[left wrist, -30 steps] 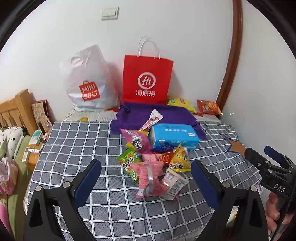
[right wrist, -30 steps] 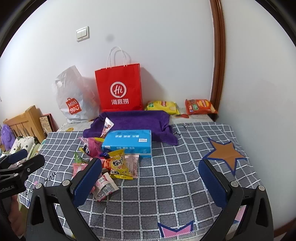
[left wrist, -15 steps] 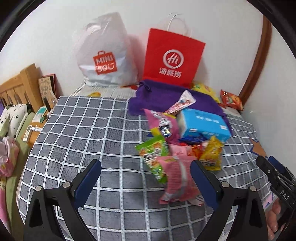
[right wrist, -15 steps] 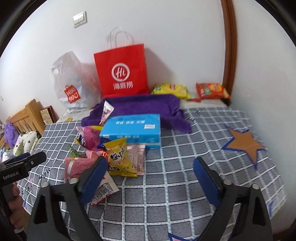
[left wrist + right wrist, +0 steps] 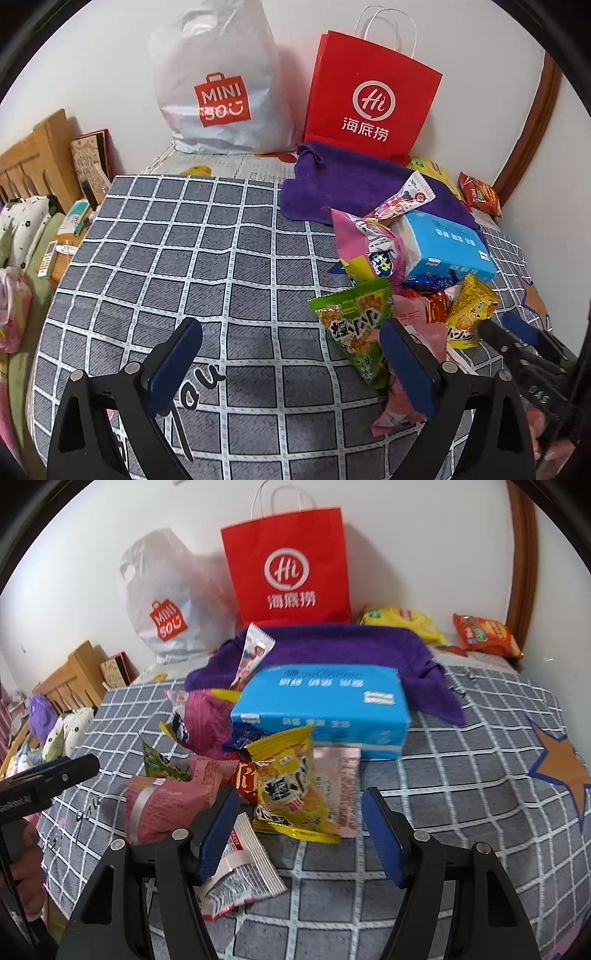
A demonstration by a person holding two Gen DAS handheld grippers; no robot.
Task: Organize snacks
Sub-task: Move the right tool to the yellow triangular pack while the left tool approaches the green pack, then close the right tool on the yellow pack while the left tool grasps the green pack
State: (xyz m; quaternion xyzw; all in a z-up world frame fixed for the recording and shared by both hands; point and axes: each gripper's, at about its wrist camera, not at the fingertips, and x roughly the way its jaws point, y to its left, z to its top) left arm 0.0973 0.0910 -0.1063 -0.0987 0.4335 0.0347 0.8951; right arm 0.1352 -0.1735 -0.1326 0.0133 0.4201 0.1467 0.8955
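Right gripper (image 5: 299,834) has moved in on the snack pile (image 5: 258,771) at frame centre, jaws wide, lined up on the yellow packet (image 5: 291,790). Left gripper (image 5: 291,365) also wide, empty. First pick looks imminent.

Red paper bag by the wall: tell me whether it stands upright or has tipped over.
Upright. The red paper bag stands on its base against the wall, handles up, logo level, behind the purple towel.
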